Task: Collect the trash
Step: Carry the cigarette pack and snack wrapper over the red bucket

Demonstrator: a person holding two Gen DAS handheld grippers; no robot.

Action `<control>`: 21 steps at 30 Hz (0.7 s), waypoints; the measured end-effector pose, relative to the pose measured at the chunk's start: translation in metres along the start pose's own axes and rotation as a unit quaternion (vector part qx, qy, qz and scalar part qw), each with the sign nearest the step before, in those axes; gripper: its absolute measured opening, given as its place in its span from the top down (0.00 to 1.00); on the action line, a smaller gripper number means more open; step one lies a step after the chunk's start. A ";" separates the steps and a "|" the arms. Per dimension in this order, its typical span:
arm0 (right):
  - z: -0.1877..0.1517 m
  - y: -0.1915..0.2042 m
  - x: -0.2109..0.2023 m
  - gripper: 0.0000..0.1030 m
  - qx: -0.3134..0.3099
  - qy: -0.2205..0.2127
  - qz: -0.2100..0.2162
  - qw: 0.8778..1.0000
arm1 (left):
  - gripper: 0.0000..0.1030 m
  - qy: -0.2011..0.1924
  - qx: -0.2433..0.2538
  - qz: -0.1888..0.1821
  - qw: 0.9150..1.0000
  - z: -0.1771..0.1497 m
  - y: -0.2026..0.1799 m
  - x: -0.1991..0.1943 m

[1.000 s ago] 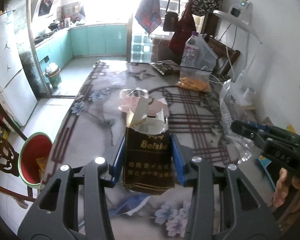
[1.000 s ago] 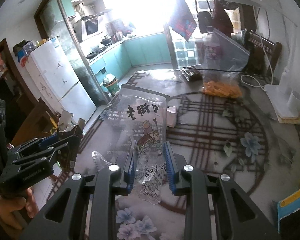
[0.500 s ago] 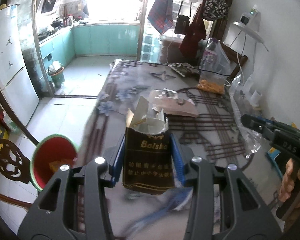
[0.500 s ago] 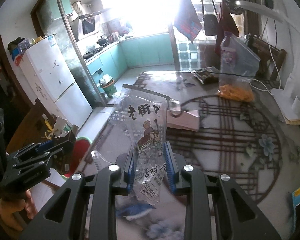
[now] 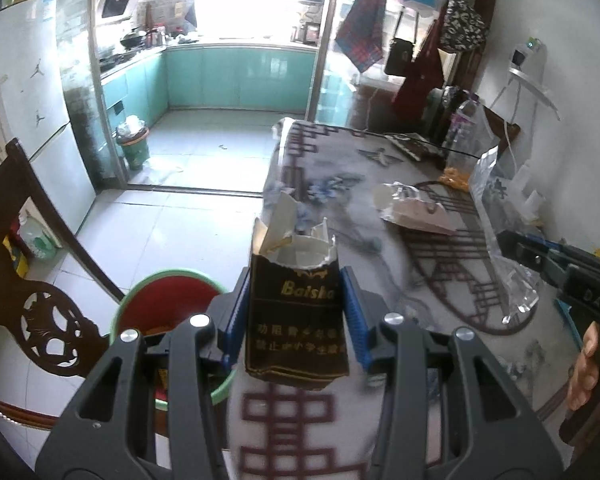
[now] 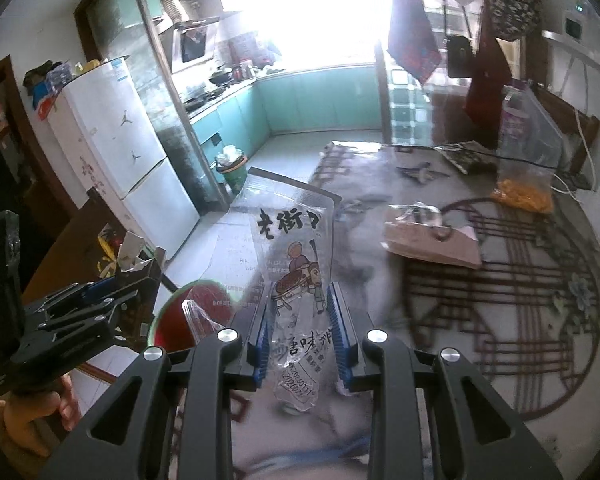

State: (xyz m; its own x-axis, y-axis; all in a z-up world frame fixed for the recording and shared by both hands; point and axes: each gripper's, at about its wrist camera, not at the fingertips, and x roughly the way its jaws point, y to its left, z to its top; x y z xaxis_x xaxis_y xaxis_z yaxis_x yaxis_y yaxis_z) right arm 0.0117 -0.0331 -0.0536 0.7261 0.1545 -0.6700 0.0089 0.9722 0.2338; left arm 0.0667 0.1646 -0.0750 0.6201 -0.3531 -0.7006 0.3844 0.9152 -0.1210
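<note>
My left gripper (image 5: 294, 316) is shut on a torn dark brown cigarette pack (image 5: 296, 320), held upright over the table's left edge. Just left and below stands a red bin with a green rim (image 5: 164, 304), partly hidden by the fingers. My right gripper (image 6: 300, 332) is shut on a clear plastic snack bag (image 6: 296, 256) with black print. The same red bin (image 6: 188, 312) shows beyond that bag. The left gripper (image 6: 112, 292) with its pack appears at the left of the right wrist view; the right gripper (image 5: 516, 248) and its bag (image 5: 496, 216) at the right of the left wrist view.
The table (image 5: 420, 272) bears a patterned cloth, a pink tissue pack (image 6: 432, 240), a bag with orange contents (image 6: 524, 192) and a plastic bottle (image 6: 512, 120). A carved wooden chair (image 5: 32, 300) stands by the bin. A fridge (image 6: 116, 152) and a small green bin (image 5: 134, 144) lie farther off.
Both grippers have moved left across the table toward its edge, each keeping its item. The red bin has come closer, now beside the left gripper's fingers.
</note>
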 end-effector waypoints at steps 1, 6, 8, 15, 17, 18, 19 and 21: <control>0.002 0.005 0.003 0.75 -0.003 0.001 0.002 1.000 | 0.60 0.000 -0.003 0.002 1.000 0.000 0.006 0.000; 0.011 0.034 0.024 0.75 -0.021 0.010 0.022 0.999 | 0.59 0.002 -0.024 0.019 1.000 -0.003 0.038 -0.003; 0.012 0.046 0.030 0.75 -0.029 0.012 0.030 0.999 | 0.59 0.006 -0.035 0.029 0.999 -0.006 0.054 -0.001; 0.020 0.087 0.061 0.75 -0.052 0.032 0.059 0.996 | 0.59 0.023 -0.068 0.049 0.996 -0.009 0.101 0.011; 0.020 0.097 0.074 0.75 -0.058 0.043 0.066 0.995 | 0.59 0.028 -0.076 0.054 0.995 -0.010 0.113 0.015; 0.020 0.101 0.080 0.75 -0.061 0.048 0.069 0.995 | 0.59 0.031 -0.078 0.055 0.995 -0.010 0.118 0.017; 0.019 0.107 0.088 0.75 -0.063 0.056 0.072 0.994 | 0.59 0.033 -0.081 0.057 0.995 -0.011 0.123 0.019; 0.018 0.115 0.104 0.75 -0.062 0.072 0.080 0.992 | 0.59 0.041 -0.087 0.061 0.993 -0.013 0.135 0.024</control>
State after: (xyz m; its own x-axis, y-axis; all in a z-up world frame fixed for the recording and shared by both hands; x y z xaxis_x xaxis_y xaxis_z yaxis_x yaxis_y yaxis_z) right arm 0.1012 0.0917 -0.0838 0.6052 0.3233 -0.7275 -0.1893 0.9461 0.2629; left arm 0.1251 0.2823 -0.1174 0.5939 -0.2261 -0.7721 0.1802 0.9727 -0.1462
